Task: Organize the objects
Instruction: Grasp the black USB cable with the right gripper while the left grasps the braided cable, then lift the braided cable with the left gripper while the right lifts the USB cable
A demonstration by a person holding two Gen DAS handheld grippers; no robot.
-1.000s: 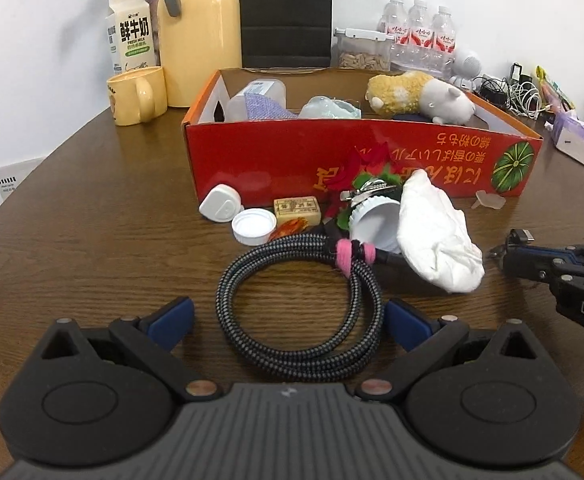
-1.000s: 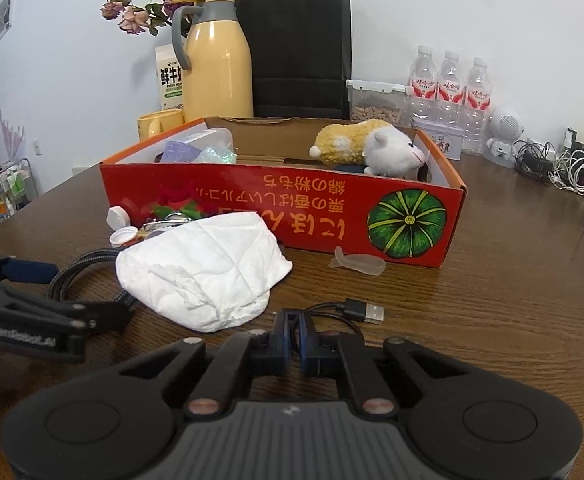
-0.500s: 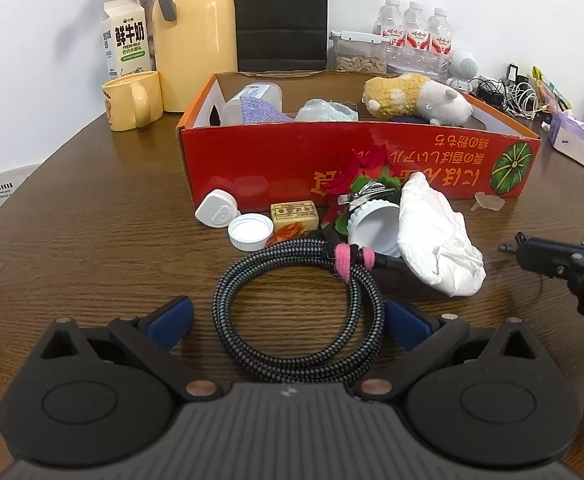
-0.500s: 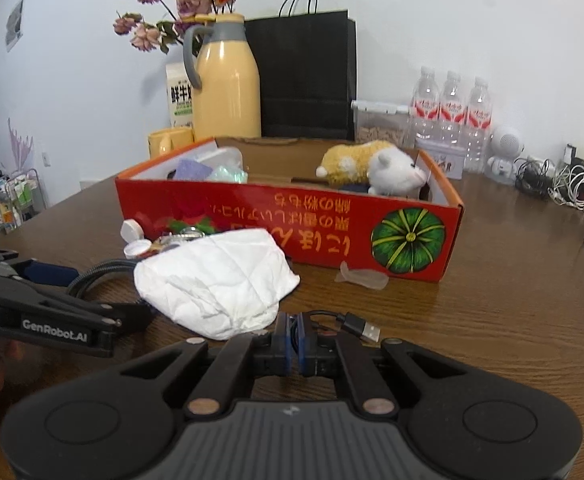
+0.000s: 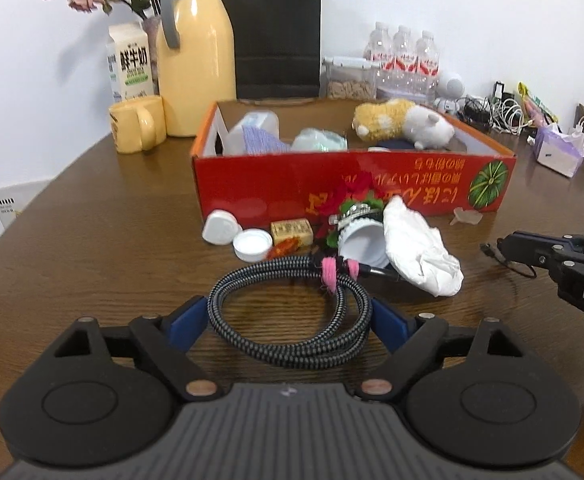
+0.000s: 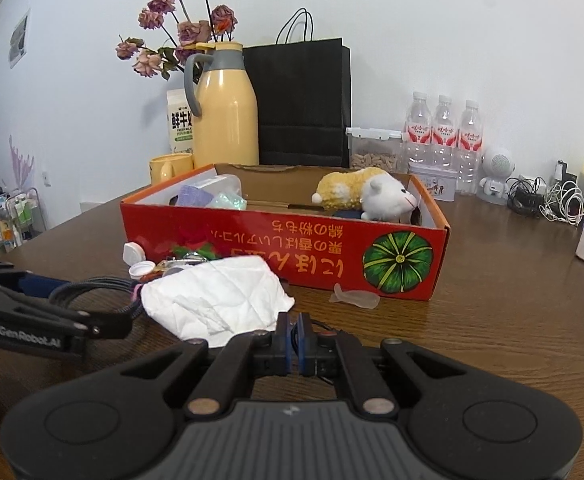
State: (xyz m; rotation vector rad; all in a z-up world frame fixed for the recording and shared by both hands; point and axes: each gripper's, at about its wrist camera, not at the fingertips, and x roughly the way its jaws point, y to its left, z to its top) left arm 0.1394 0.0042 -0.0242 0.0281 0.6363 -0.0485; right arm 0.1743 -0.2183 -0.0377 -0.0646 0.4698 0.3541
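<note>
A coiled braided cable [image 5: 288,312] with a pink tie lies on the wooden table, between the open fingers of my left gripper [image 5: 288,322]. My right gripper [image 6: 294,338] is shut on a thin black USB cable [image 5: 508,262] and holds it up off the table, to the right of a crumpled white cloth [image 6: 216,300]. Behind stands a red cardboard box [image 5: 352,184] holding a plush toy [image 5: 404,124] and plastic items. White caps [image 5: 252,244], a small yellow block [image 5: 292,230] and a red flower with a white cup [image 5: 362,236] lie before the box.
A yellow jug [image 5: 196,68], yellow mug [image 5: 136,130], milk carton [image 5: 130,66], black bag [image 5: 276,32] and water bottles [image 5: 402,54] stand behind the box. A clear plastic piece [image 6: 354,298] lies by the box front. Cables and a tissue pack [image 5: 558,150] sit far right.
My right gripper has risen with the thin USB cable held in it, and its plug is no longer in the right wrist view. My left gripper has tilted up slightly around the braided cable.
</note>
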